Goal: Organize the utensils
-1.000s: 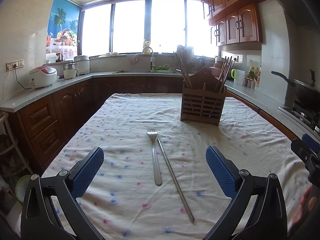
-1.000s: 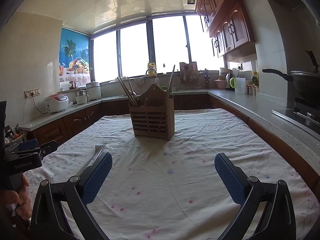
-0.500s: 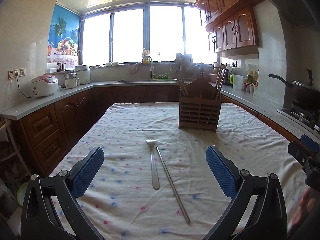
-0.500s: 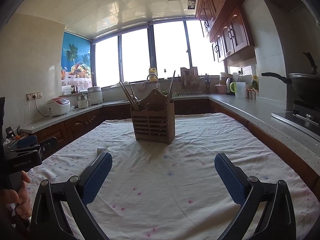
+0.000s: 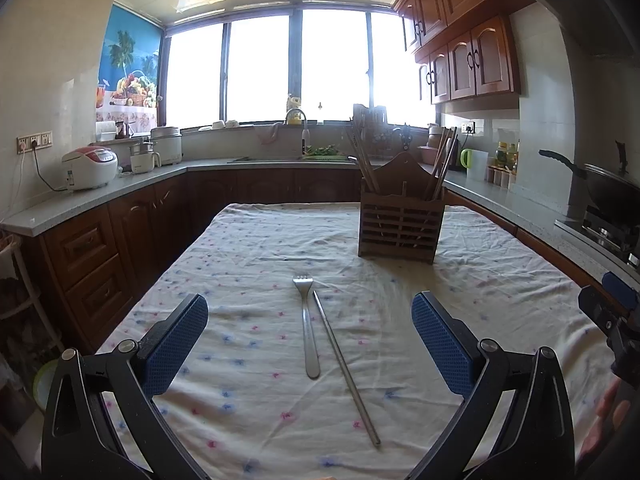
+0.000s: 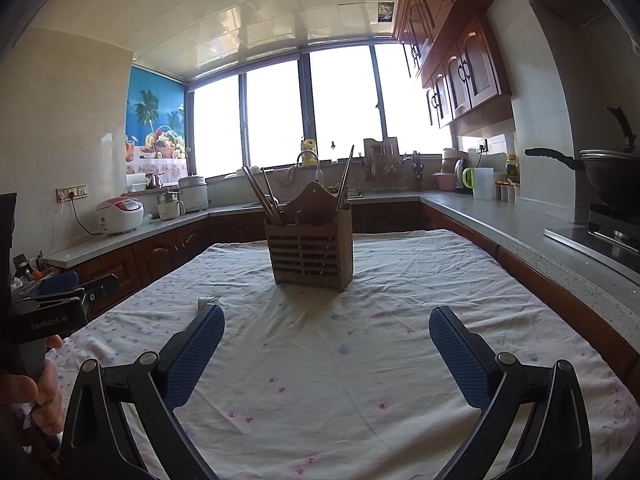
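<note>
A metal fork [image 5: 307, 326] and a single metal chopstick [image 5: 344, 364] lie side by side on the flowered tablecloth [image 5: 248, 264], tines pointing away. My left gripper [image 5: 310, 340] is open and empty, its blue pads either side of them and above the cloth. A wooden utensil holder [image 5: 401, 216] with several chopsticks stands beyond, to the right. My right gripper [image 6: 326, 344] is open and empty above bare cloth, facing the holder [image 6: 310, 250]. The fork's tip [image 6: 206, 302] shows just past the right gripper's left pad.
Grey counters [image 5: 100, 196] and wooden cabinets ring the table. A rice cooker [image 5: 90, 168] stands at left, a wok [image 5: 608, 184] on the stove at right. The other hand-held gripper shows at each view's edge [image 5: 612, 312] [image 6: 52, 300].
Both cameras have tilted upward a little, so the table and holder sit lower in the views. Fork, chopstick and holder have not moved. Both grippers stay open.
</note>
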Demonstrator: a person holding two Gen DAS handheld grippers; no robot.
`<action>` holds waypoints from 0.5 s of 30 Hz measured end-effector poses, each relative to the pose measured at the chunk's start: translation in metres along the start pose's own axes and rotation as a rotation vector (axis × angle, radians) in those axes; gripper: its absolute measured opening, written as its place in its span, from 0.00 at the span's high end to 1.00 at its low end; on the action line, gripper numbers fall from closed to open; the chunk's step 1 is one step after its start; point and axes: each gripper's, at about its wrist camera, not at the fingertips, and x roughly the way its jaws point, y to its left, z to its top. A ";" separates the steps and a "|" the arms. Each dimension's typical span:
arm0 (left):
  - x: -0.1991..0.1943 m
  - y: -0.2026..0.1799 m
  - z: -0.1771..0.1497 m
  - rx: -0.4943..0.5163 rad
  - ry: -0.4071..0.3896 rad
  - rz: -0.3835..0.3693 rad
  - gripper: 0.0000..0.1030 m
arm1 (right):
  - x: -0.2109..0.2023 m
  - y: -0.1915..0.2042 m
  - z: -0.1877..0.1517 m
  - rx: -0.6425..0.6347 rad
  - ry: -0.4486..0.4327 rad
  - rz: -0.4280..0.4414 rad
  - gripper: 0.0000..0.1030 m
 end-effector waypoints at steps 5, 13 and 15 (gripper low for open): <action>-0.002 -0.003 0.001 0.009 -0.004 -0.009 0.00 | 0.000 0.000 0.000 0.000 0.003 -0.002 0.00; -0.002 -0.005 0.002 0.013 -0.004 -0.015 0.00 | 0.001 -0.001 -0.001 0.002 0.007 -0.001 0.00; -0.002 -0.005 0.002 0.011 -0.006 -0.013 0.00 | 0.002 -0.001 -0.001 0.003 0.008 -0.004 0.00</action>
